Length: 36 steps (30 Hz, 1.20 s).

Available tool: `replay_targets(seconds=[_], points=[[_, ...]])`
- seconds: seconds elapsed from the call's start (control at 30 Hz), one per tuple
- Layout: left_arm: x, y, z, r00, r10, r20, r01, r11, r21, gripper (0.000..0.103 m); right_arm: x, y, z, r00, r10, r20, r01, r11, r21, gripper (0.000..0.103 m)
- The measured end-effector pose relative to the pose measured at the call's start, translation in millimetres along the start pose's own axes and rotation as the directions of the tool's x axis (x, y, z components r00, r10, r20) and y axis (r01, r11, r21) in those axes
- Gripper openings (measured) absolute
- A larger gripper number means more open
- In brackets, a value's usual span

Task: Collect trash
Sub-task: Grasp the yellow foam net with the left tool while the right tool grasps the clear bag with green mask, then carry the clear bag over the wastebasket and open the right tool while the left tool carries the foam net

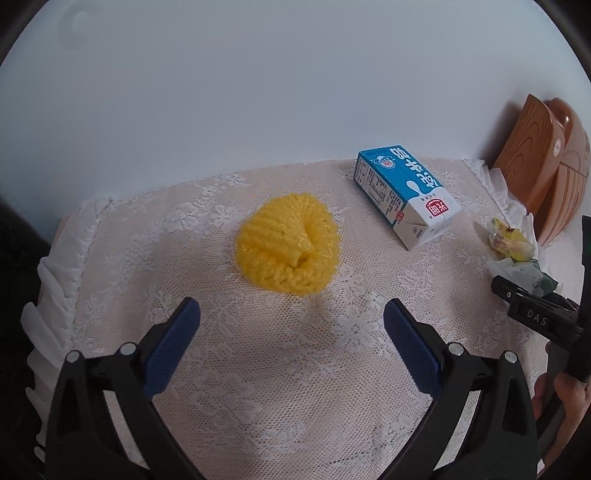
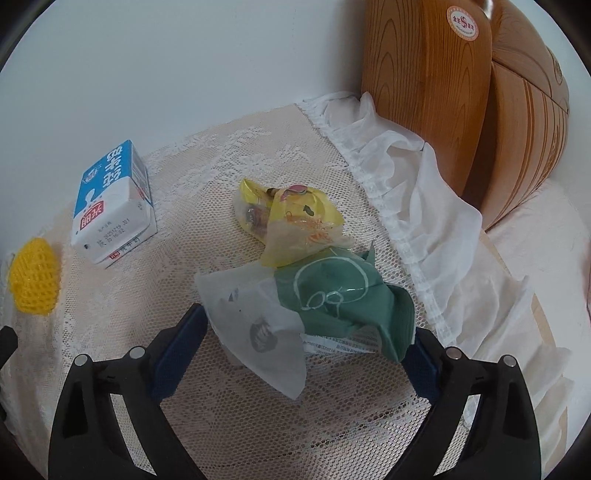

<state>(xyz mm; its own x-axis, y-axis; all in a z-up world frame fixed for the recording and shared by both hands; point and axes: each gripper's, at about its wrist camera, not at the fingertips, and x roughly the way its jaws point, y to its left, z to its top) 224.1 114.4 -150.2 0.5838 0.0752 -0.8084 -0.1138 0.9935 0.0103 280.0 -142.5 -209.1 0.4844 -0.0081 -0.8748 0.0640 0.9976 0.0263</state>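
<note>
While the left gripper hangs wide open just short of the yellow foam net on the lace tablecloth, the right gripper stands wide around the green-and-white wrapper, beside the milk carton.

The milk carton carries large white Chinese characters on its blue side and a red badge reading 光明 on its white end. Printed below the badge is a date stamp that looks like "20251219 301" with "20 16:02" under it, though the small digits are blurry. On the other gripper, seen from the left wrist, the letters "DAS" stand in pale print. A round sticker on the wooden headboard shows a red "S" between Chinese characters too small to read surely.
</note>
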Motion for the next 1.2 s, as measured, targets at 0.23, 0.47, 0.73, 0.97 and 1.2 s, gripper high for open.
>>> replay_targets(seconds=[0.23, 0.47, 0.73, 0.97, 1.2], points=[[32.2, -0.6, 22.7, 1.000, 0.013, -0.024, -0.013, 1.000, -0.007, 0.095, -16.6, -3.2, -2.3, 0.999, 0.043, 0.027, -0.043, 0.999, 0.001, 0.095], [61.1, 0.3, 41.0, 0.998, 0.004, -0.064, -0.007, 0.999, -0.047, 0.070, -39.9, -2.3, -14.3, 0.996, 0.080, 0.039, -0.080, 0.997, -0.009, 0.095], [35.0, 5.7, 32.3, 0.998, -0.011, -0.068, 0.006, 0.997, -0.075, 0.048, -68.1, -11.9, -38.7, 0.994, 0.107, 0.035, -0.107, 0.994, 0.005, 0.095], [-38.2, -12.8, -4.7, 1.000, -0.012, -0.020, 0.012, 1.000, -0.011, 0.048, -109.4, -35.1, -72.5, 0.992, 0.114, 0.053, -0.116, 0.993, 0.028, 0.095], [-107.6, -52.4, -74.4, 0.992, -0.109, -0.063, 0.114, 0.991, 0.066, 0.048, -168.0, -73.5, -134.5, 0.992, 0.119, 0.036, -0.122, 0.990, 0.078, 0.095]])
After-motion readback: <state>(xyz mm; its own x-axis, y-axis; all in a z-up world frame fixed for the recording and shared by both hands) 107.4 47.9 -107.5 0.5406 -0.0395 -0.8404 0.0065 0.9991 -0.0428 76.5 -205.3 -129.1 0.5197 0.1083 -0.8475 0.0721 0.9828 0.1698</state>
